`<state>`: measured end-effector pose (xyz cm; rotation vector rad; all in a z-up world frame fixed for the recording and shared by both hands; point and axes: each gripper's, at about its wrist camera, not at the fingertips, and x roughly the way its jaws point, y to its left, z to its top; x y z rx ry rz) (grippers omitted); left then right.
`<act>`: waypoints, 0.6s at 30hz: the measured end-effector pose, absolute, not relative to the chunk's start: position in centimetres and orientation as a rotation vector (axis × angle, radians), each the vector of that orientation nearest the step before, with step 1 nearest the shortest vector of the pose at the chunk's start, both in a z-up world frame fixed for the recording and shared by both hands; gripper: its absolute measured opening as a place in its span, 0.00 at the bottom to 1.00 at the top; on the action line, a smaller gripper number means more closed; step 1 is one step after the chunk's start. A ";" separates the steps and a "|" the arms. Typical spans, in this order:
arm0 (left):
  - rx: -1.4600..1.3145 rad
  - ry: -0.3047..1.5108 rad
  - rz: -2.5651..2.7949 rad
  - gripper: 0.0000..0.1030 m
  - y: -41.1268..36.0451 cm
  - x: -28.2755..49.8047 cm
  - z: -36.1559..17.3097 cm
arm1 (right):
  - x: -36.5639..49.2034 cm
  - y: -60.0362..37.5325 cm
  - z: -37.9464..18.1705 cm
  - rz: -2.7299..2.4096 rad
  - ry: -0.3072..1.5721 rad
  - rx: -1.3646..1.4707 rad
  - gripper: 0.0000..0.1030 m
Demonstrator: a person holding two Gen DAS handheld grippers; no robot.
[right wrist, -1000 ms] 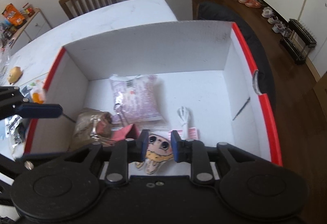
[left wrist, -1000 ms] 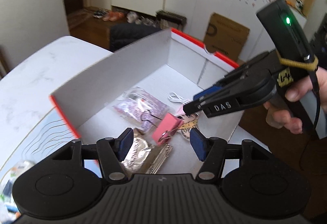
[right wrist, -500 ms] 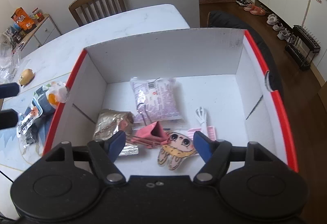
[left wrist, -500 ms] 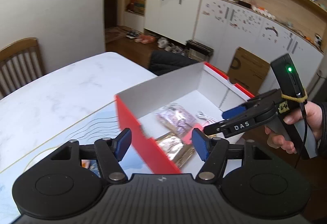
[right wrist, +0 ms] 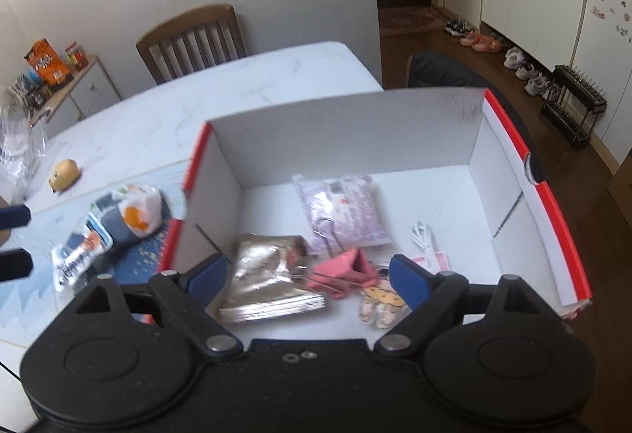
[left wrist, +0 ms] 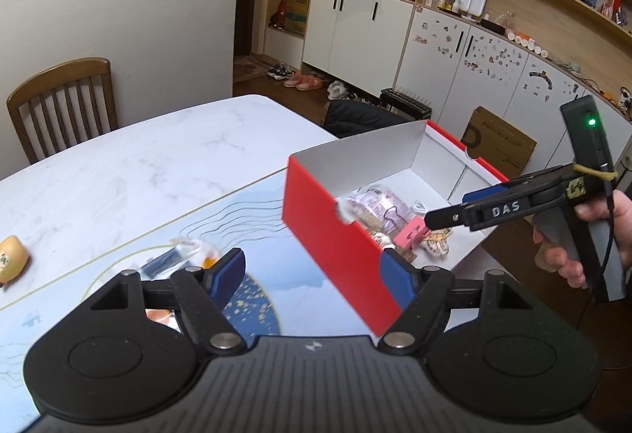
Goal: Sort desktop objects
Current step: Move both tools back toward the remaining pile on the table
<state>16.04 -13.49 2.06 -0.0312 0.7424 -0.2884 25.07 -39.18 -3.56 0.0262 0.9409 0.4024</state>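
Jaws opening over sorting box

Grippers both hold nothing: left gripper (left wrist: pixel 312 277) spreads above the table (left wrist: pixel 138 164), right gripper (right wrist: pixel 308 277) spreads over the red box (right wrist: pixel 553 211), where a pink clip (right wrist: pixel 347 269) lies at 6 o'clock

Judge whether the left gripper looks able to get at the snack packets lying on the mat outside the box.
Probably yes: the left gripper, jaws opening and empty, faces the snack packets, which lie uncovered on the mat beside the box.
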 end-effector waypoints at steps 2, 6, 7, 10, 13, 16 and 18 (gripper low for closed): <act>-0.035 0.743 -0.286 0.78 -12.5 15.6 2.0 | 24.5 -38.2 -3.2 0.402 0.935 0.030 0.87; -0.043 0.738 -0.279 0.80 -10.4 14.6 1.8 | 23.0 -35.9 -2.5 0.408 0.922 0.022 0.88; -0.045 0.739 -0.277 0.80 -9.9 14.5 1.7 | 22.6 -35.2 -2.4 0.412 0.917 0.021 0.88; -0.051 0.734 -0.271 0.83 -8.4 13.9 1.6 | 21.5 -33.3 -2.0 0.423 0.901 0.013 0.89; -0.056 0.730 -0.265 0.83 -6.7 13.3 1.4 | 20.4 -31.2 -1.7 0.431 0.888 0.003 0.89; -0.063 0.730 -0.259 0.92 -5.1 12.8 1.1 | 19.5 -29.2 -1.6 0.439 0.880 -0.008 0.89; -0.071 0.723 -0.252 0.98 -4.0 12.4 1.0 | 19.0 -27.9 -1.6 0.443 0.878 -0.010 0.90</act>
